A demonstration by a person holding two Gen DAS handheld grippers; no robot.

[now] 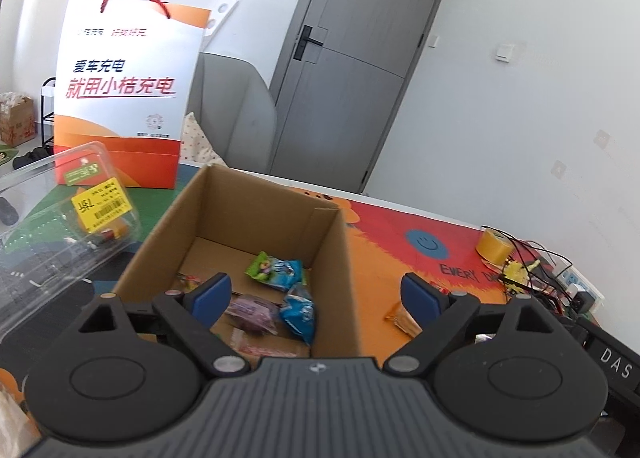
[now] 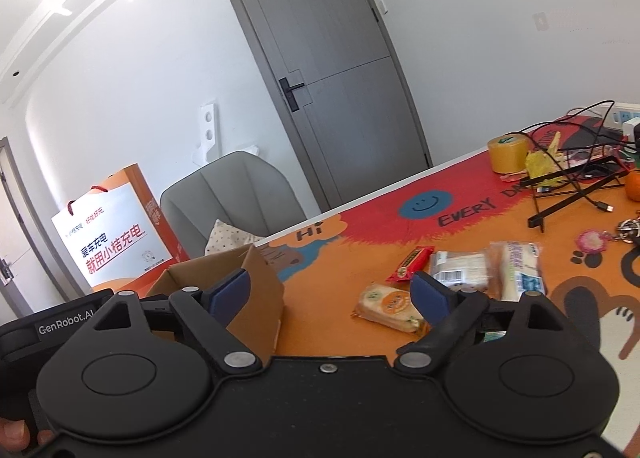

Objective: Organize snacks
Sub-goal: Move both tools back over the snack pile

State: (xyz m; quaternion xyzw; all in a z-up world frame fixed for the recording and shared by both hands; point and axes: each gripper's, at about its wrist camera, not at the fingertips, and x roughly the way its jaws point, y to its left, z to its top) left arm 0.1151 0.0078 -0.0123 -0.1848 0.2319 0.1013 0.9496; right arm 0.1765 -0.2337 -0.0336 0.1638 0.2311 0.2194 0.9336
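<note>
An open cardboard box [image 1: 244, 194] stands on the colourful table mat and holds several snack packets: a green and blue one [image 1: 276, 270], a purple one [image 1: 254, 314], a blue one [image 1: 300, 314]. My left gripper [image 1: 316, 294] is open and empty, over the box's near right corner. My right gripper [image 2: 332, 294] is open and empty, to the right of the box [image 2: 256, 290]. An orange sandwich packet [image 2: 388, 306] lies by its right finger. A red bar [image 2: 412, 264] and two white packets [image 2: 460, 268] [image 2: 518, 270] lie beyond.
A clear plastic clamshell [image 1: 52, 226] sits left of the box, a white and orange paper bag [image 1: 124, 90] behind it. A yellow tape roll [image 2: 508, 152], cables, a black stand [image 2: 576, 186] and keys clutter the far right. A grey chair [image 2: 228, 198] stands past the table edge.
</note>
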